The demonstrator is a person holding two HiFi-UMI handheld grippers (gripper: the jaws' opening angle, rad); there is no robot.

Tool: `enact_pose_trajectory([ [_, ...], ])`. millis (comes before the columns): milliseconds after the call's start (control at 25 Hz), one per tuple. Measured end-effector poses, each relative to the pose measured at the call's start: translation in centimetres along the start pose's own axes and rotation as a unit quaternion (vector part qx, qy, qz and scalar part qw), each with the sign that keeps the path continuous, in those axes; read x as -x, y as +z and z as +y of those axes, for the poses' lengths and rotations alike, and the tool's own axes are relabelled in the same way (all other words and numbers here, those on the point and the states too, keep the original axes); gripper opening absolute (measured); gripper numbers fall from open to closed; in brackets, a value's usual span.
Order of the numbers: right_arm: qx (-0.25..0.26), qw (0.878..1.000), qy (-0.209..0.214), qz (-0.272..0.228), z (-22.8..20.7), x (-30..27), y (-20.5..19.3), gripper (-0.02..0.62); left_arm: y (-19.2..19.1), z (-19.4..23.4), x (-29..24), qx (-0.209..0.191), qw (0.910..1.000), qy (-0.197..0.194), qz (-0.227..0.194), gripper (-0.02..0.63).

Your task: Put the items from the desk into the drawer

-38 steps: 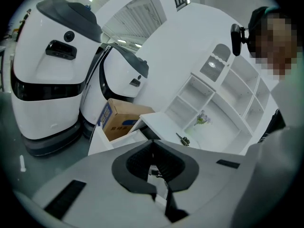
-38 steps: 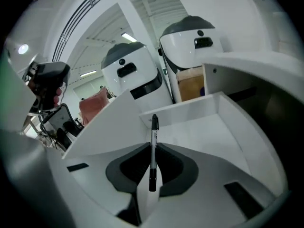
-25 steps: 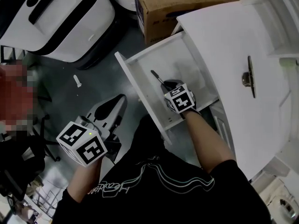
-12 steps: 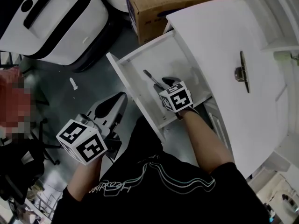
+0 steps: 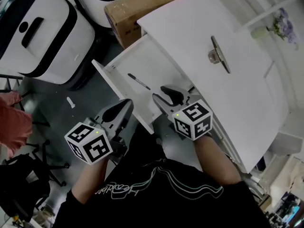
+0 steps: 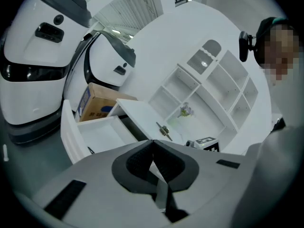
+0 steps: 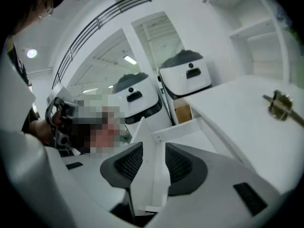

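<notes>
One black pen [image 5: 139, 81] lies in the one open drawer [image 5: 121, 95]. One metal fitting [image 5: 218, 55] lies on the white desk [image 5: 190, 37], well apart from the pen. My left tongs [image 5: 124, 106] are clenched on nothing, just outside the drawer's front. My right tongs [image 5: 166, 97] have just been opening and hang released above the drawer's near end, with nothing pinched. One cardboard box [image 5: 124, 14] and two white machines [image 5: 42, 37] stand on the grey floor [image 5: 83, 96].
</notes>
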State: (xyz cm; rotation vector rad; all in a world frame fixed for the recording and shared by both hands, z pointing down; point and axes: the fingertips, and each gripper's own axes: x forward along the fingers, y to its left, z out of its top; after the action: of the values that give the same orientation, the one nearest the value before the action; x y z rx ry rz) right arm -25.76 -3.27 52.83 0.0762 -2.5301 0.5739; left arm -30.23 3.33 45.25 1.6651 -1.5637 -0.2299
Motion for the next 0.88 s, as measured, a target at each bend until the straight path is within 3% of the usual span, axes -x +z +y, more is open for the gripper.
enact_pose_trajectory([
  [80,-0.042,0.998,0.020,-0.049,1.9,4.6,1.8,0.138,-0.6,-3.4,0.1,-0.019,0.9997,-0.013,0.001,0.020],
  [200,-0.110,0.984,0.055,-0.126,4.0,12.1,4.3,0.100,-1.0,-8.8,0.3,-0.072,0.9970,-0.028,0.000,0.020],
  [360,-0.120,0.967,0.061,-0.217,5.0,20.7,6.1,0.092,-1.2,-15.3,0.3,-0.110,0.9918,-0.065,-0.008,0.020],
  [560,-0.136,0.945,0.088,-0.284,6.6,28.5,5.1,0.057,-2.7,-23.1,1.0,-0.128,0.9859,-0.107,-0.013,0.020],
  [880,-0.058,0.952,0.035,-0.297,7.4,33.6,4.0,0.046,-5.1,-29.1,0.1,-0.162,0.9754,-0.148,0.018,0.020],
])
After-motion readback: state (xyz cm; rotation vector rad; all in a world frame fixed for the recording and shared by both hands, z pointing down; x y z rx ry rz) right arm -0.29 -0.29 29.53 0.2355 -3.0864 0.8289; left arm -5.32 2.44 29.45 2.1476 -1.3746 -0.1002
